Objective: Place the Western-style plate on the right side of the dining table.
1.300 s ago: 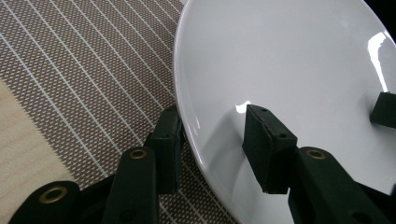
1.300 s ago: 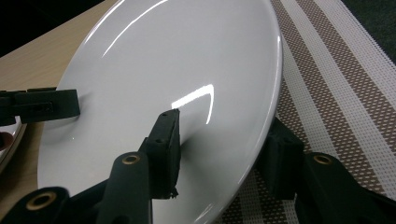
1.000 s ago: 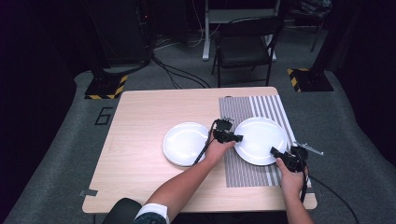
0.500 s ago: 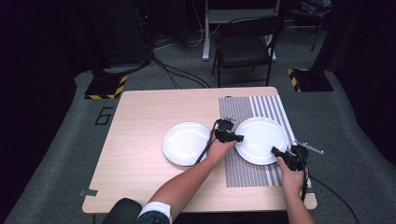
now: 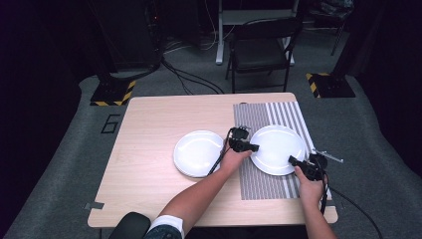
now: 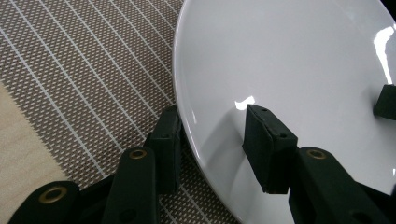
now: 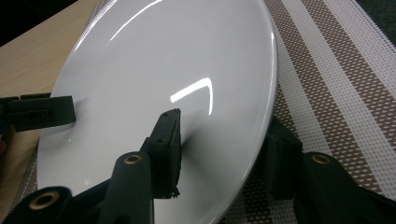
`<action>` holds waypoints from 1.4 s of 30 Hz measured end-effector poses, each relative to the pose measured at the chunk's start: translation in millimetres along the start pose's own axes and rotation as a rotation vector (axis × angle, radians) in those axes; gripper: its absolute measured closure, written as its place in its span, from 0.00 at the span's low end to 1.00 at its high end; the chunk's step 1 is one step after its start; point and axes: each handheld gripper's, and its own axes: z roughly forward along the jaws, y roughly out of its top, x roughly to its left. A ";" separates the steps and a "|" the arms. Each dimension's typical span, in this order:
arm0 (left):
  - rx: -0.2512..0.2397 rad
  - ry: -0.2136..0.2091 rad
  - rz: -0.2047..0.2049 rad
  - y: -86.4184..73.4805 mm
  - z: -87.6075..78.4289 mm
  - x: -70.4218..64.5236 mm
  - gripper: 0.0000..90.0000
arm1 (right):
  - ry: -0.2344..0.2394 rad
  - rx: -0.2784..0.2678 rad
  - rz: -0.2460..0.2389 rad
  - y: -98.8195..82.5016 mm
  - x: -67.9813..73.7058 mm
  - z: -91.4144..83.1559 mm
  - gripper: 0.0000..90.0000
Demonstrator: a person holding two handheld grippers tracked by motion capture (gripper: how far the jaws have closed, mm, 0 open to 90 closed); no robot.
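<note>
- High view: the right plate [image 5: 277, 149] lies on the striped mat [image 5: 268, 149] at the counter's [image 5: 149, 149] right side, a claw at each edge.
- Left claw [image 5: 246, 147] grips its left rim: in the left gripper view one jaw sits under the rim on the mat [image 6: 84, 70], the other on the plate's [image 6: 289, 60] face.
- Right claw [image 5: 297, 163] is clamped on the near-right rim the same way, one jaw above the plate [image 7: 163, 60], one below.
- Both lower pads are partly hidden by the rim.
- Being round, the plate has no long axis; in the right gripper view its rim looks slightly raised off the mat [image 7: 336, 60].
- Another plate [image 5: 198, 153] rests just left, on bare wood.
</note>
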 end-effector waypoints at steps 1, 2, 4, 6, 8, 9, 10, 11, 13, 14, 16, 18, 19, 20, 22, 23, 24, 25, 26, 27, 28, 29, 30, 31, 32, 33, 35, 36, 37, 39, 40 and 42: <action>0.001 0.002 0.000 -0.1 0.1 0.0 0.64 | -0.002 0.003 0.001 0.1 0.2 0.6 0.61; 0.002 0.002 0.000 0.0 0.0 0.0 0.64 | -0.002 0.004 -0.003 0.2 0.1 1.2 0.61; 0.002 0.003 0.000 -0.1 0.1 0.1 0.64 | -0.001 0.003 -0.004 0.5 -0.3 1.7 0.61; 0.003 0.003 -0.001 -0.1 0.2 0.1 0.64 | 0.000 0.006 -0.003 1.3 -0.4 2.0 0.61; 0.010 0.005 0.003 0.0 -0.3 0.0 0.64 | -0.002 0.007 -0.003 1.8 -0.5 2.3 0.61; 0.012 0.005 0.007 0.1 -0.4 0.2 0.63 | -0.002 0.006 -0.001 2.1 -0.5 2.7 0.61; 0.012 0.005 0.007 0.0 -0.3 0.2 0.63 | -0.002 0.006 0.001 2.3 -0.5 2.8 0.61; 0.012 0.006 0.010 0.0 -0.3 0.4 0.63 | -0.001 0.005 0.000 2.6 -0.9 3.2 0.61; 0.009 0.008 0.010 -0.1 -0.1 0.4 0.63 | 0.000 0.007 0.006 3.0 -1.0 3.8 0.61; 0.008 0.009 0.008 -0.2 0.0 0.1 0.63 | -0.001 0.008 0.006 3.3 -1.4 4.3 0.61; 0.005 0.012 0.008 -0.5 0.2 -0.7 0.63 | -0.001 0.009 0.009 3.8 -2.0 5.1 0.61; 0.002 0.014 0.007 -0.8 0.5 -1.2 0.63 | -0.002 0.011 0.014 4.5 -2.4 5.9 0.61; 0.000 0.014 0.007 -0.8 0.6 -1.1 0.63 | -0.002 0.011 0.012 4.6 -2.9 6.2 0.61; 0.000 0.015 0.007 -0.8 0.6 -1.3 0.63 | -0.002 0.010 0.014 4.6 -3.2 6.7 0.60; 0.004 0.019 0.010 -0.8 0.4 -1.6 0.63 | -0.003 0.008 0.010 4.8 -3.2 7.1 0.60; 0.006 0.025 0.011 -0.7 0.4 -2.1 0.63 | -0.002 0.007 0.009 4.8 -3.3 7.3 0.60; -0.001 0.028 0.005 -0.8 1.0 -3.0 0.63 | -0.002 0.008 0.008 5.0 -3.3 7.3 0.60; -0.001 0.030 0.006 -0.9 1.0 -3.2 0.62 | -0.002 0.009 0.007 5.1 -3.4 7.3 0.60; 0.001 0.032 0.007 -0.9 0.8 -3.5 0.62 | -0.004 0.010 0.009 5.3 -3.3 7.2 0.60; 0.000 0.032 0.012 -0.9 0.9 -3.6 0.62 | -0.004 0.011 0.009 5.4 -3.3 7.1 0.60; -0.001 0.034 0.012 -0.9 0.9 -3.8 0.62 | -0.005 0.012 0.009 5.5 -3.3 7.1 0.60; 0.002 0.035 0.019 -0.9 0.7 -3.7 0.62 | -0.005 0.011 0.008 5.6 -3.3 7.1 0.60; 0.003 0.036 0.020 -0.9 0.8 -4.0 0.62 | -0.007 0.011 0.007 5.6 -3.2 7.0 0.60; 0.001 0.038 0.020 -1.0 1.1 -4.5 0.62 | -0.009 0.008 0.001 5.6 -3.4 7.1 0.60; 0.009 0.038 0.031 -0.9 0.7 -4.4 0.62 | -0.012 0.009 0.001 5.6 -3.3 7.0 0.60; 0.002 0.040 0.027 -1.1 1.3 -5.2 0.62 | -0.014 0.010 0.003 5.7 -3.3 6.6 0.60; 0.004 0.046 0.038 -1.0 1.4 -5.3 0.63 | -0.019 0.011 0.002 5.9 -3.7 6.1 0.60; -0.001 0.050 0.042 -1.1 1.7 -5.3 0.63 | -0.022 0.011 0.001 6.1 -4.4 5.9 0.60; -0.001 0.053 0.044 -1.3 1.7 -6.0 0.63 | -0.026 0.009 0.000 6.3 -5.1 5.5 0.60; -0.001 0.052 0.045 -1.3 1.8 -6.1 0.63 | -0.021 0.009 0.007 6.7 -5.8 5.6 0.60; -0.002 0.054 0.039 -1.3 1.8 -6.1 0.63 | -0.024 0.008 0.004 6.6 -5.5 5.7 0.60; -0.003 0.051 0.044 -1.2 1.8 -5.4 0.63 | -0.035 0.007 -0.013 6.4 -4.2 6.0 0.59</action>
